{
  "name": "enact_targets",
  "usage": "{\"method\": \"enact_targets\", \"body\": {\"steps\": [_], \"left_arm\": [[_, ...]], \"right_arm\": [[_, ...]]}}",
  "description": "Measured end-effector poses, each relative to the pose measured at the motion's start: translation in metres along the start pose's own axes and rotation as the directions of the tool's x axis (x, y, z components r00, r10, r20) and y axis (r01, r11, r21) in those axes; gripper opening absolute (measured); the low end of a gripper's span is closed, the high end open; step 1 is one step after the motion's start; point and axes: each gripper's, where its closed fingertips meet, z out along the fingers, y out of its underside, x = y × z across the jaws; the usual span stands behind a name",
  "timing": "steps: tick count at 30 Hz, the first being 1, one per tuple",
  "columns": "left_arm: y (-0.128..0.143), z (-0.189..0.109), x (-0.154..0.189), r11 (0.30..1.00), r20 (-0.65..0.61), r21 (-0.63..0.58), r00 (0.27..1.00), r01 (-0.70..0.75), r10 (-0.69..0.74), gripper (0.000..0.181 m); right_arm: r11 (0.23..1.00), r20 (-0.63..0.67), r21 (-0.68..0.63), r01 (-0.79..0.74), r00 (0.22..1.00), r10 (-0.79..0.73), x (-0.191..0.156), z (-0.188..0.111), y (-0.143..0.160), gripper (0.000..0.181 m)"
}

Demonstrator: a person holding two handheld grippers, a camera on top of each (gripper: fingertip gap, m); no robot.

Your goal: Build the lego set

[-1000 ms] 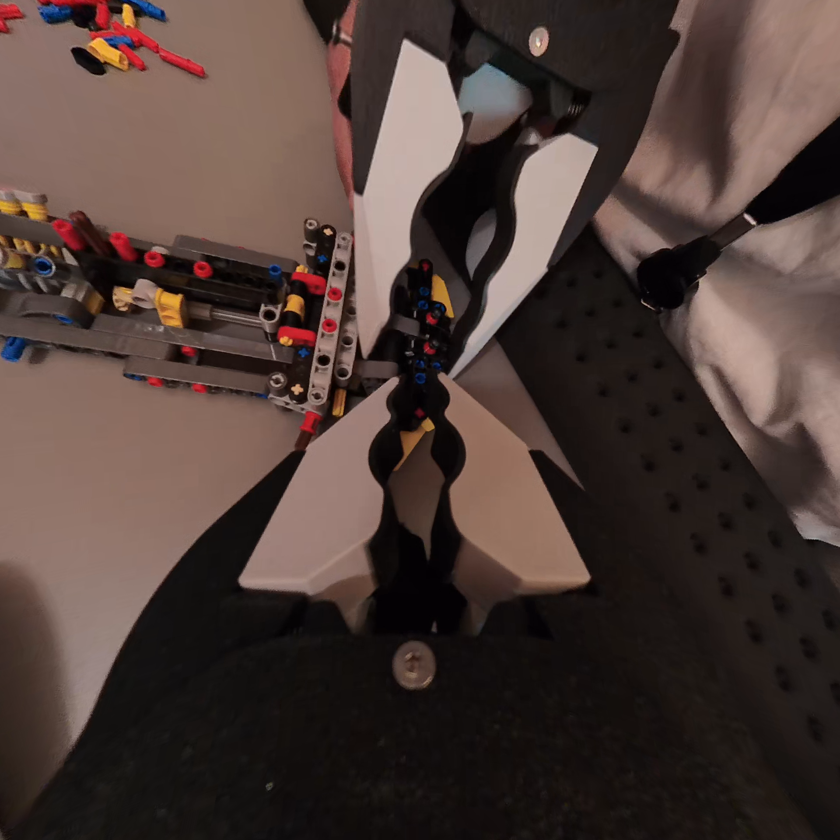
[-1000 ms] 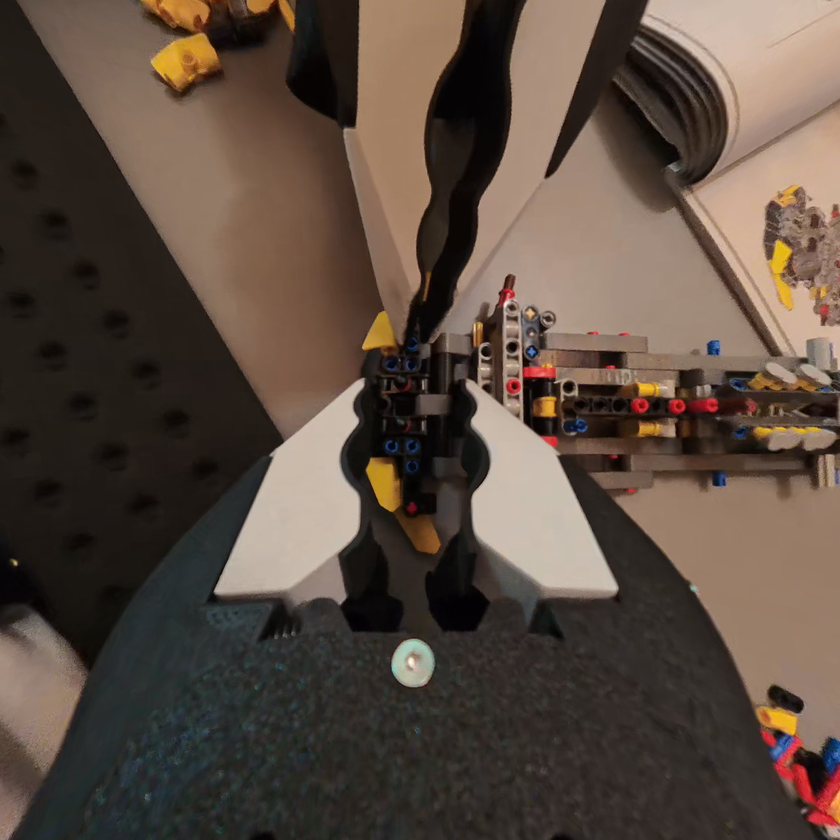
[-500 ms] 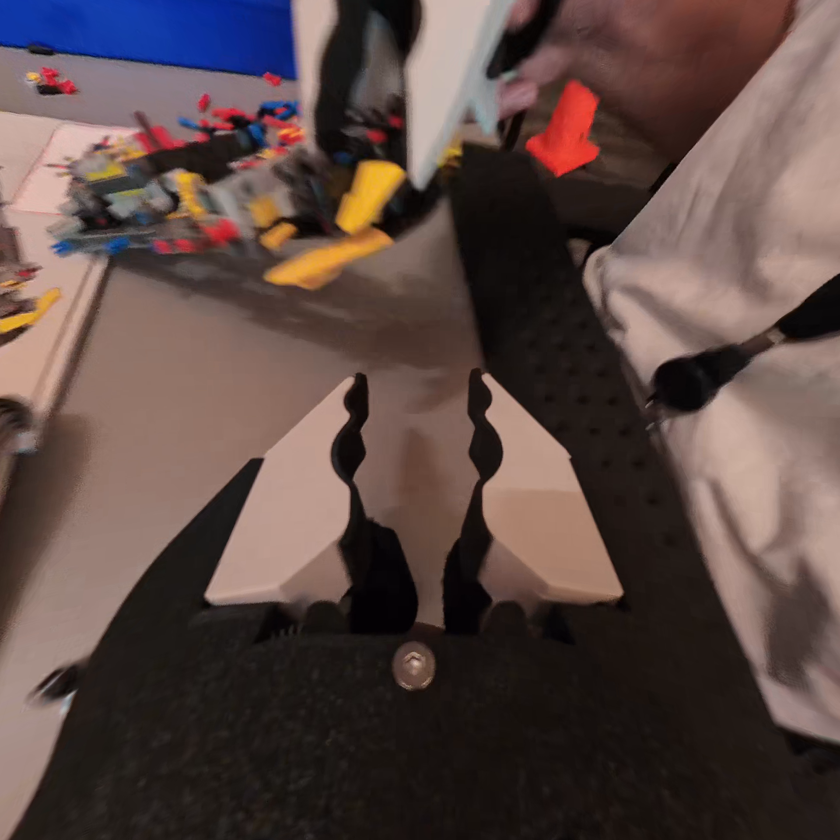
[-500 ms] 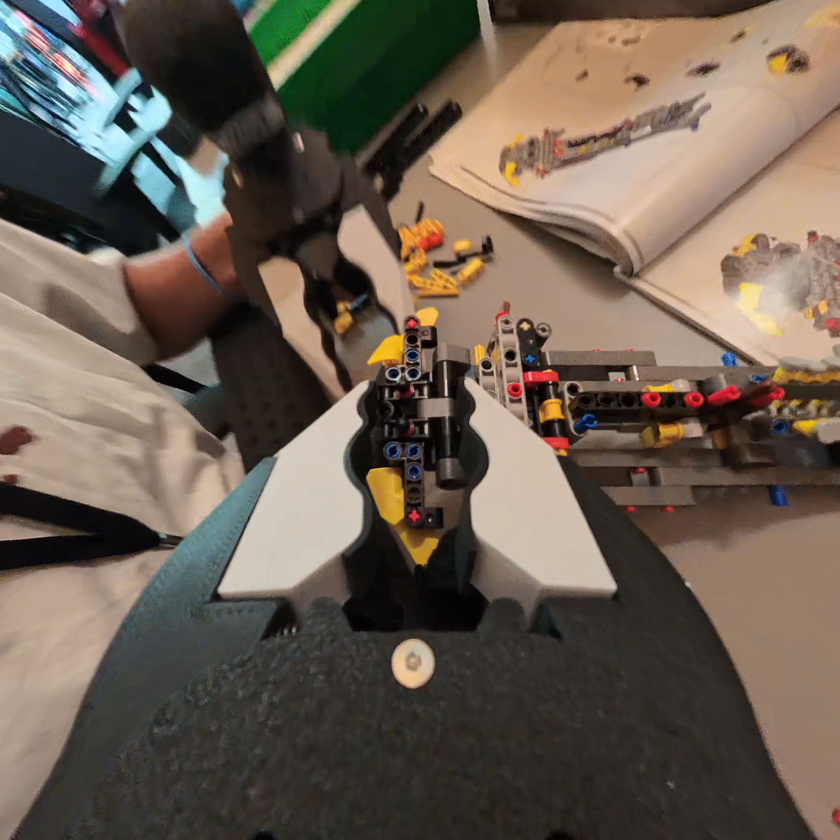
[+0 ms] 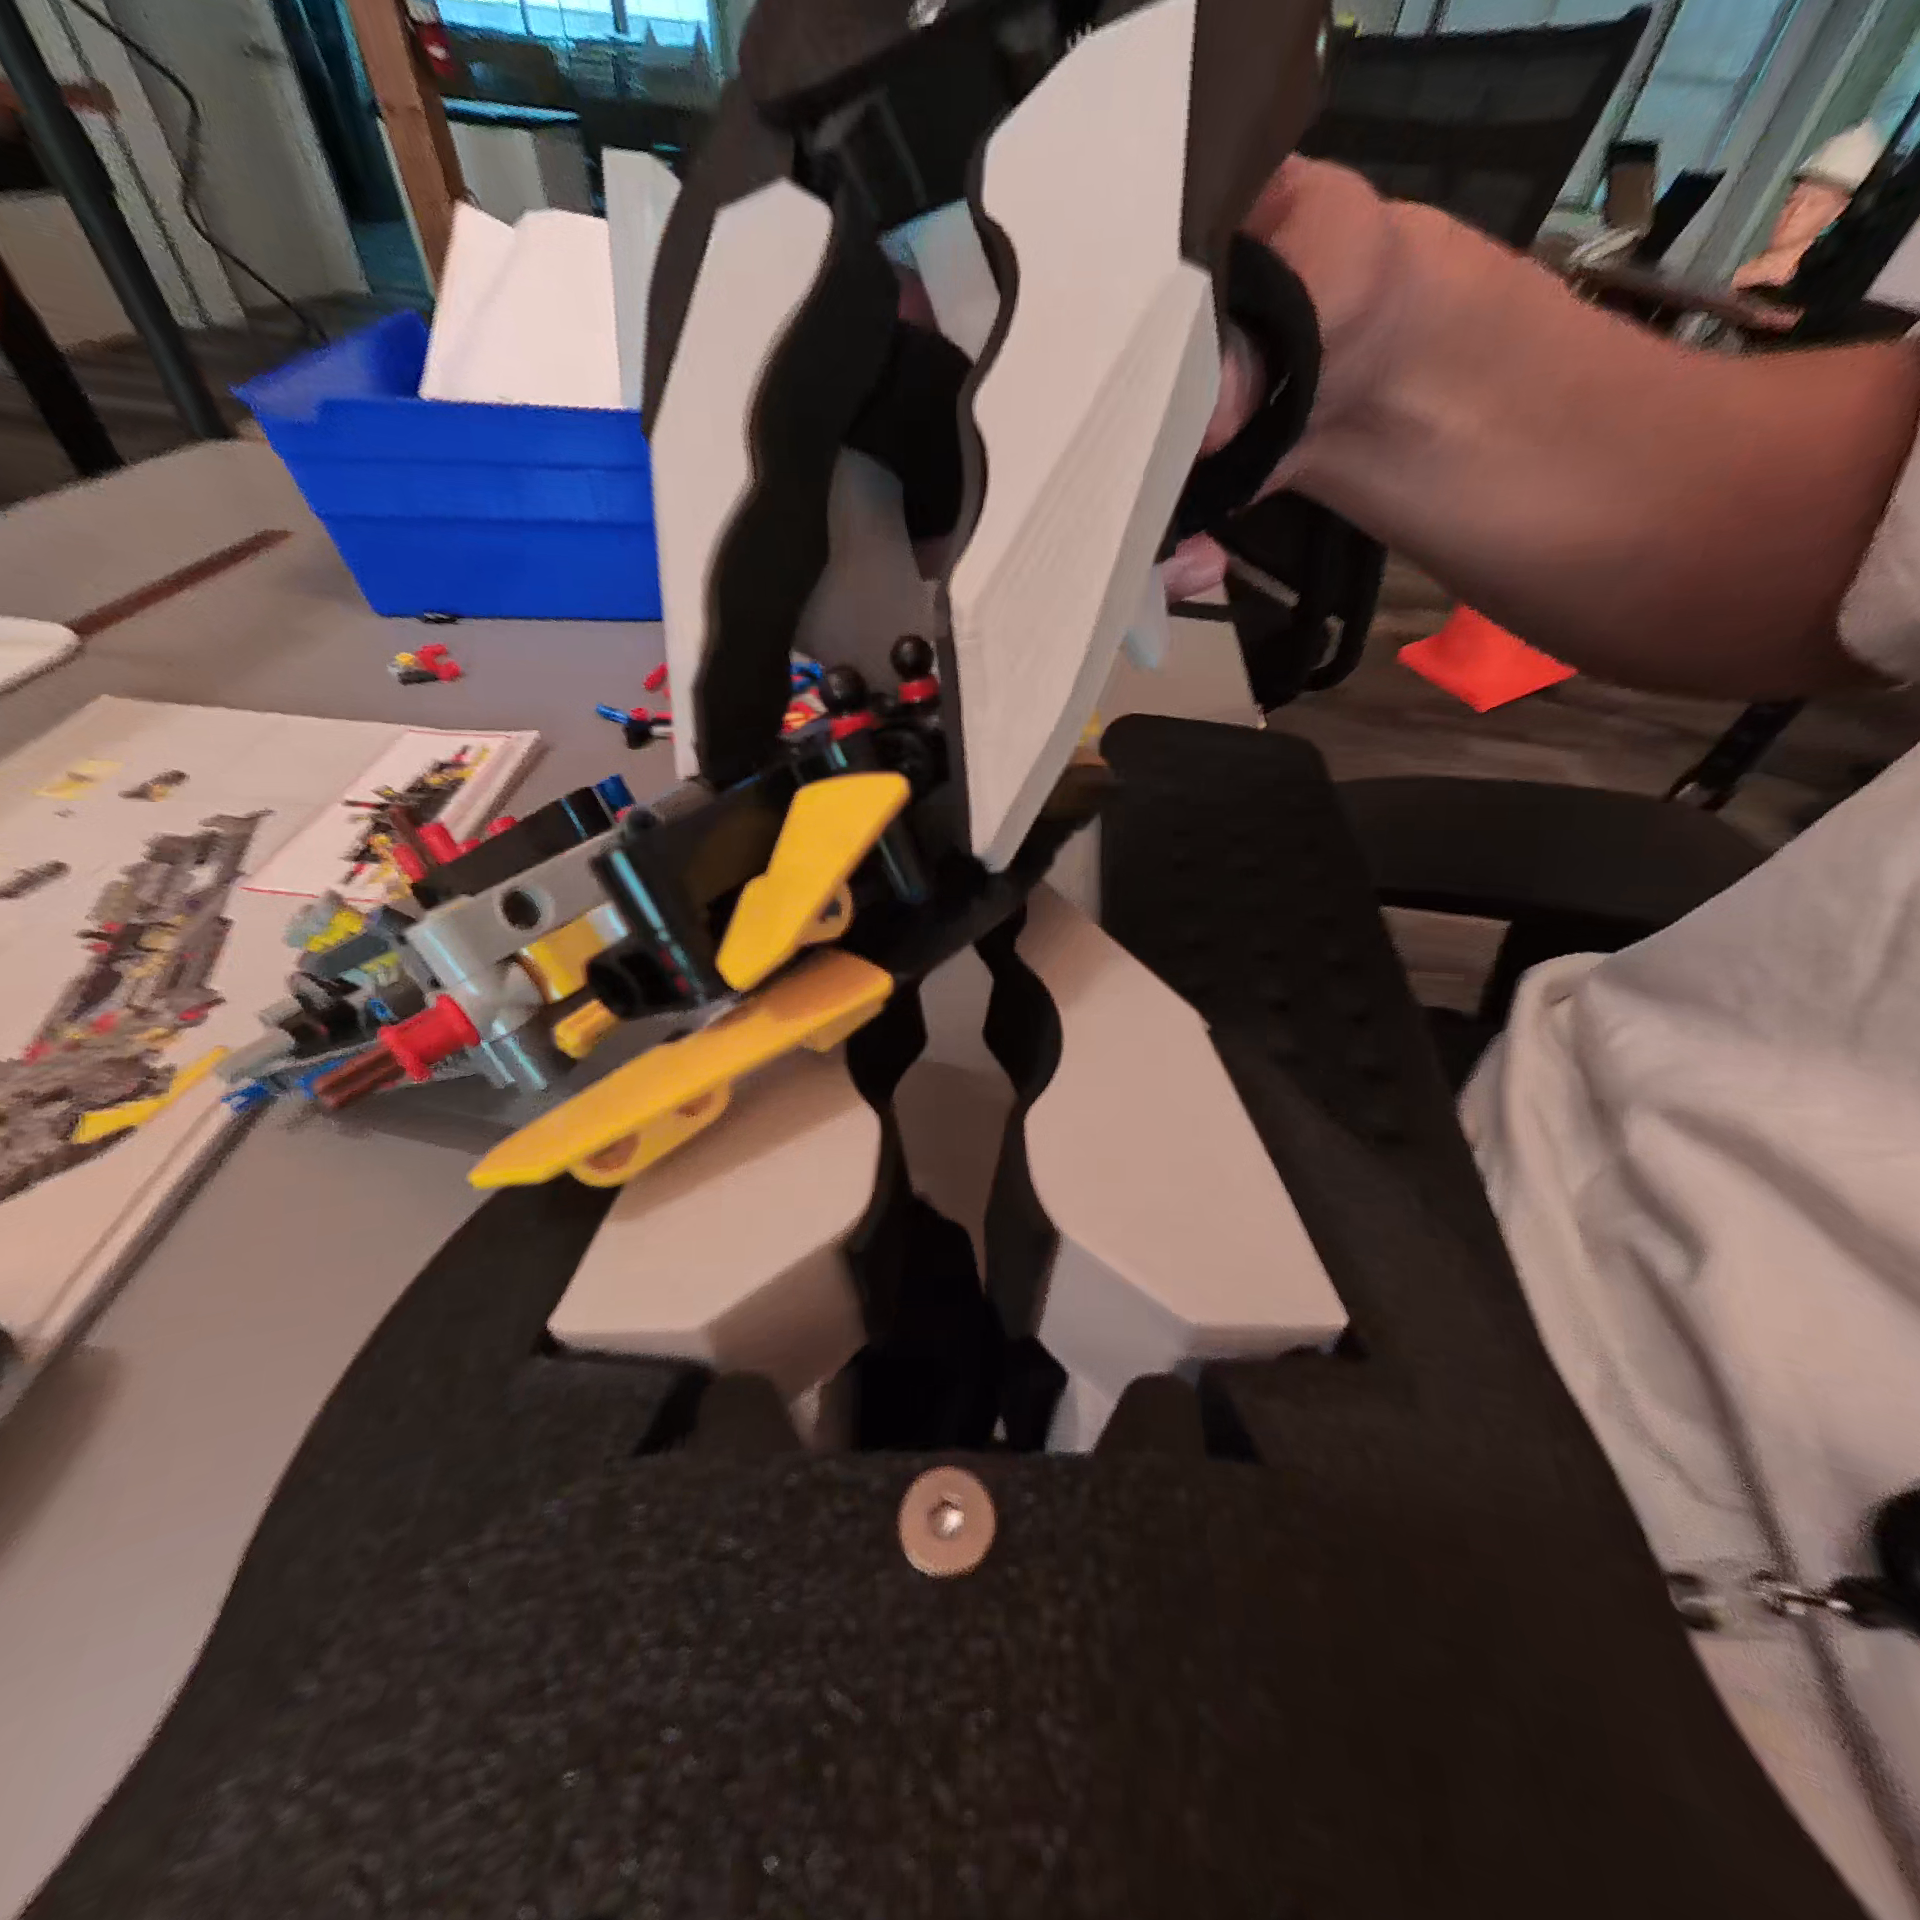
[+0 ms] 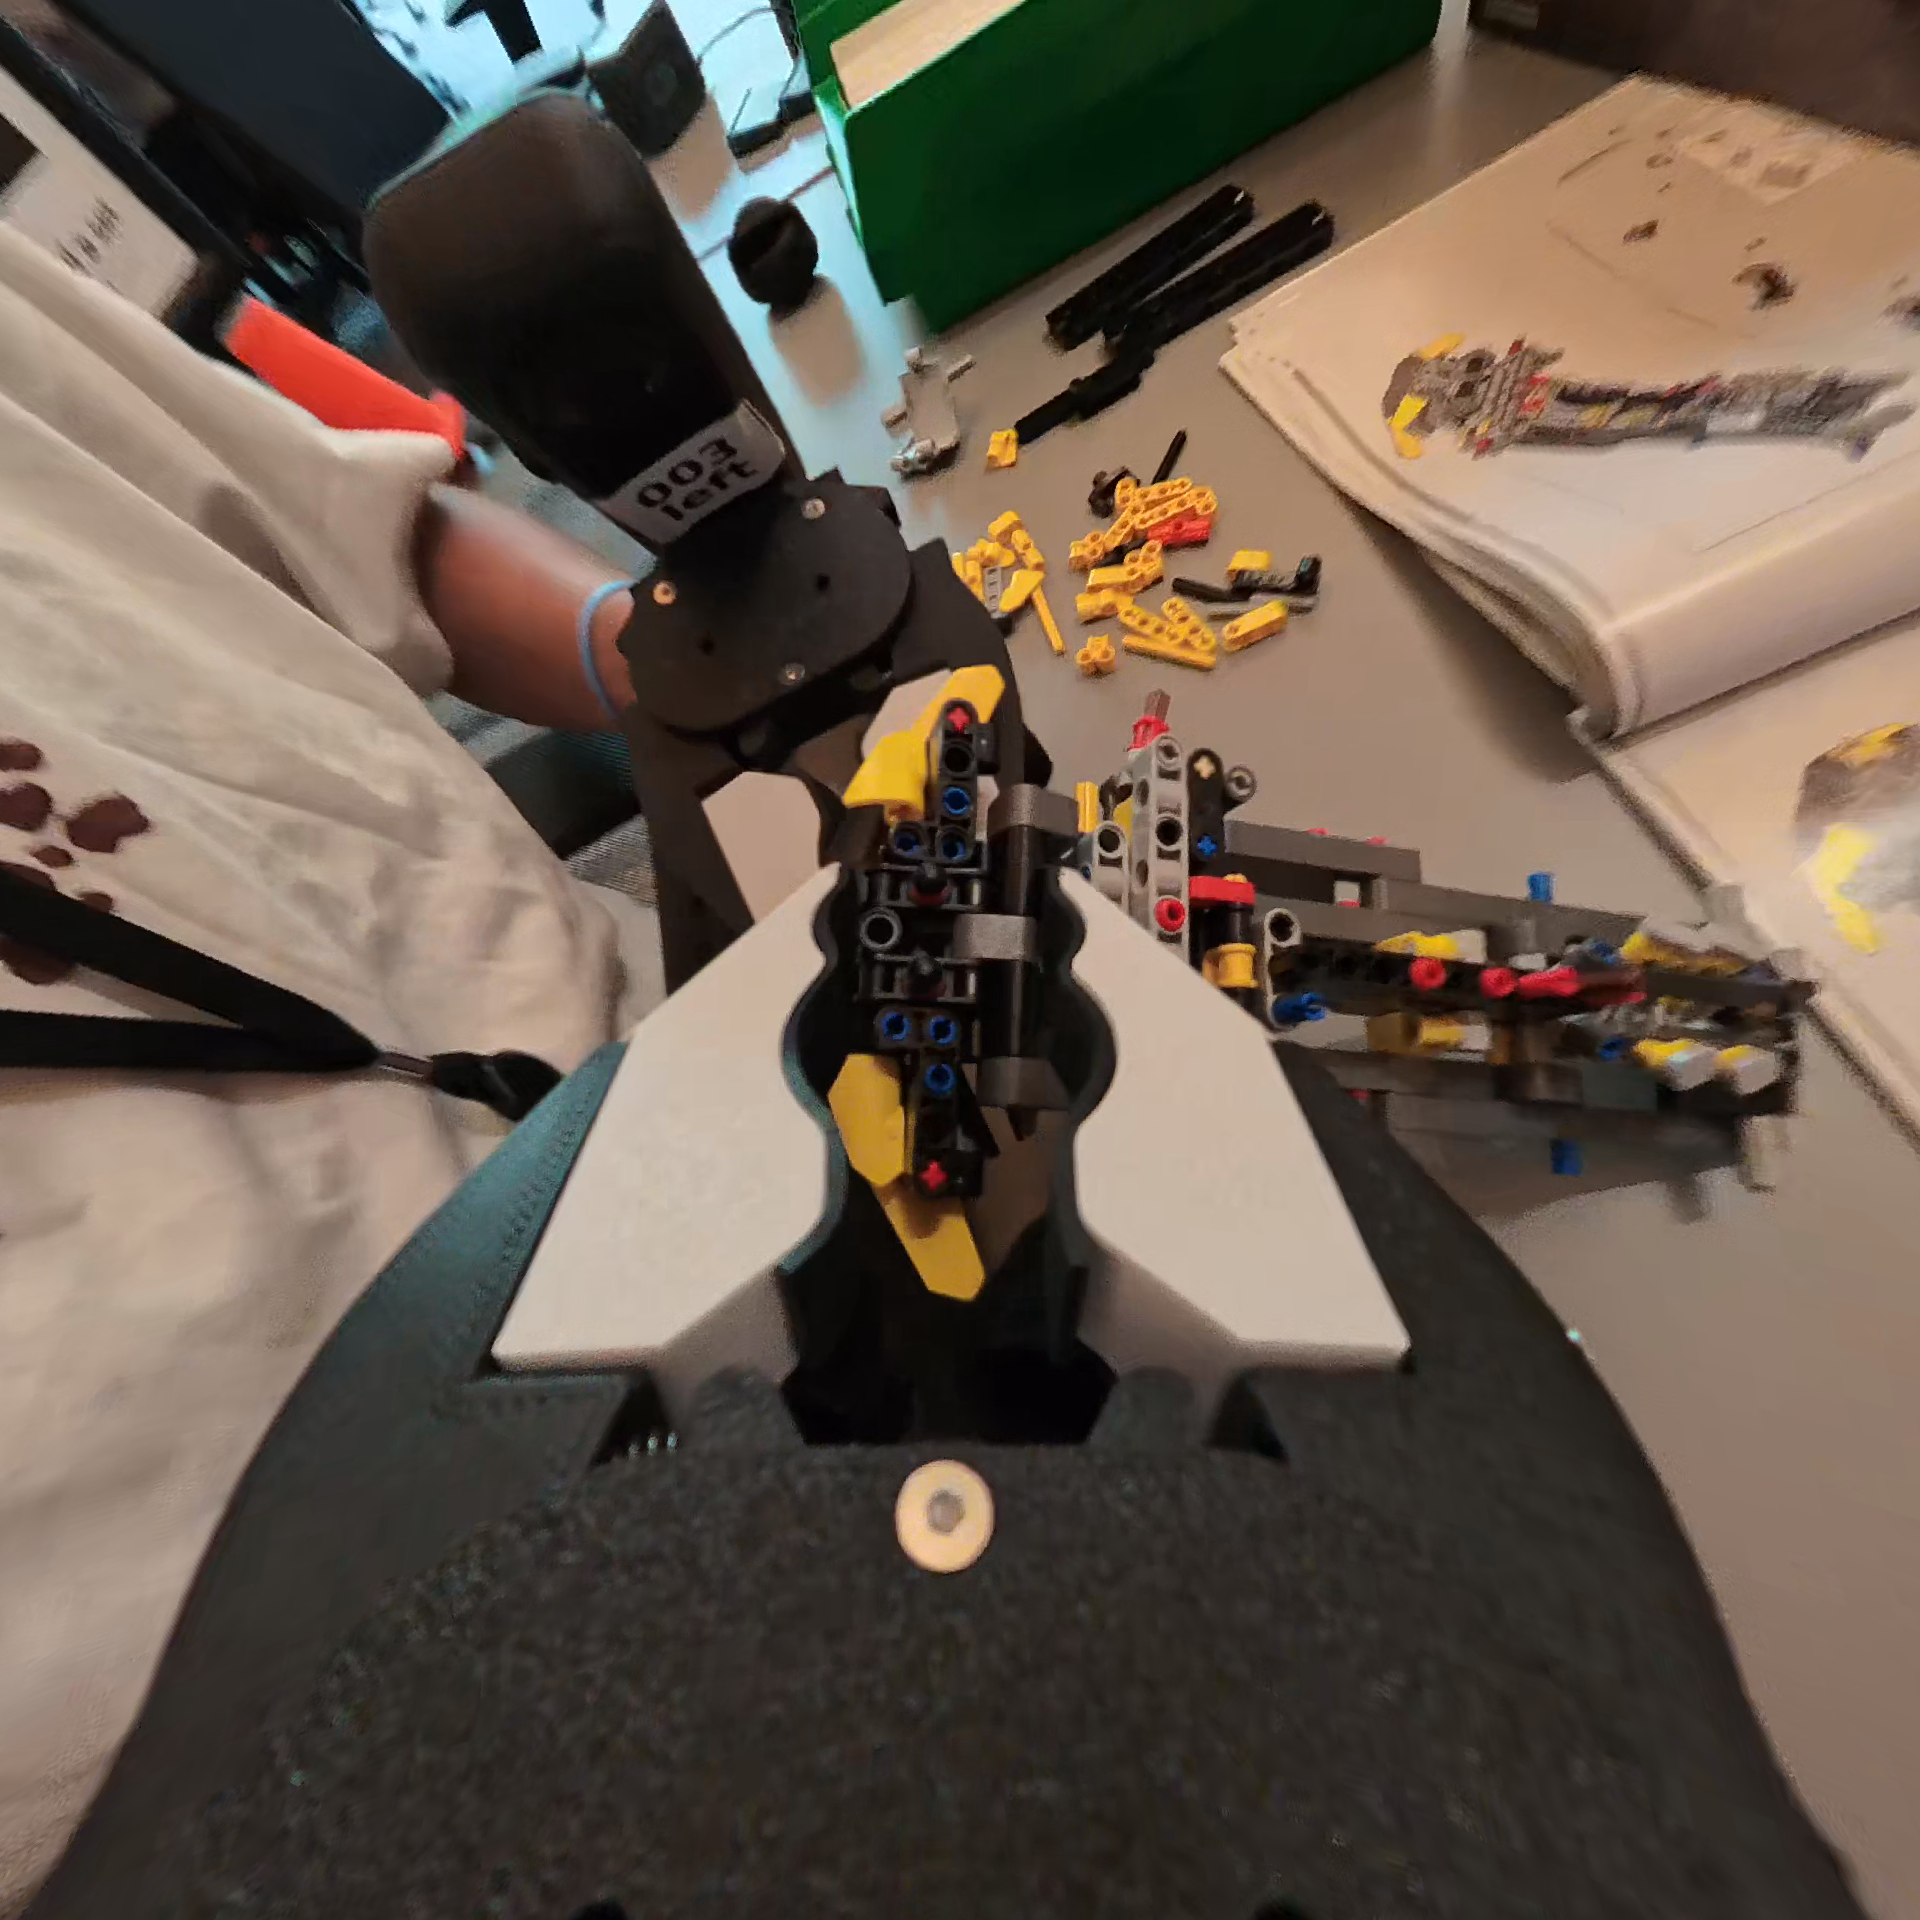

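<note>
My right gripper [image 6: 951,997] clamps the lego model's [image 6: 1455,966] near end (yellow panels), lifted off the table [image 6: 1662,1351]; my left gripper [image 5: 951,997] is parted, empty, just beside it.

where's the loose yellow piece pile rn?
Right wrist view, upper centre: yellow pieces on the grey table, between the green box and the lego model.

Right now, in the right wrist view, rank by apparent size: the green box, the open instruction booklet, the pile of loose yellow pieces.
1. Open instruction booklet
2. Green box, cropped by the frame, so unsure
3. Pile of loose yellow pieces
</note>
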Motion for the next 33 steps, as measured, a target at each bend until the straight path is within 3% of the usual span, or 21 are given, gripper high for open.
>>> {"method": "enact_targets", "body": {"steps": [3,7,12,20,27,33], "left_arm": [[0.000,0.002,-0.002,0.997,0.048,0.007,0.995,-0.083,0.083,0.003],[-0.001,0.005,-0.003,0.993,0.077,0.020,0.990,-0.117,0.115,0.003],[0.004,0.010,-0.005,0.989,0.104,-0.005,0.984,-0.147,0.147,0.005],[0.012,0.016,-0.012,0.988,0.129,-0.043,0.980,-0.145,0.150,0.006],[0.013,0.018,-0.013,0.979,0.146,-0.055,0.968,-0.197,0.203,0.010],[0.025,-0.012,-0.053,0.962,0.281,-0.180,0.926,-0.207,0.252,0.031]], "right_arm": [[0.982,-0.111,0.014,0.188,0.976,-0.185,-0.001,-0.005,-0.003,0.035],[0.907,-0.261,0.030,0.421,0.879,-0.399,-0.006,-0.008,-0.007,0.031],[0.882,-0.445,-0.095,0.461,0.773,-0.452,0.000,-0.006,0.004,0.037],[0.791,-0.629,-0.338,0.509,0.503,-0.593,0.016,-0.006,0.012,0.034],[0.754,-0.679,-0.384,0.533,0.390,-0.622,0.017,-0.013,0.015,0.027],[0.794,-0.672,-0.315,0.520,0.468,-0.574,0.014,-0.023,0.019,0.027]]}}
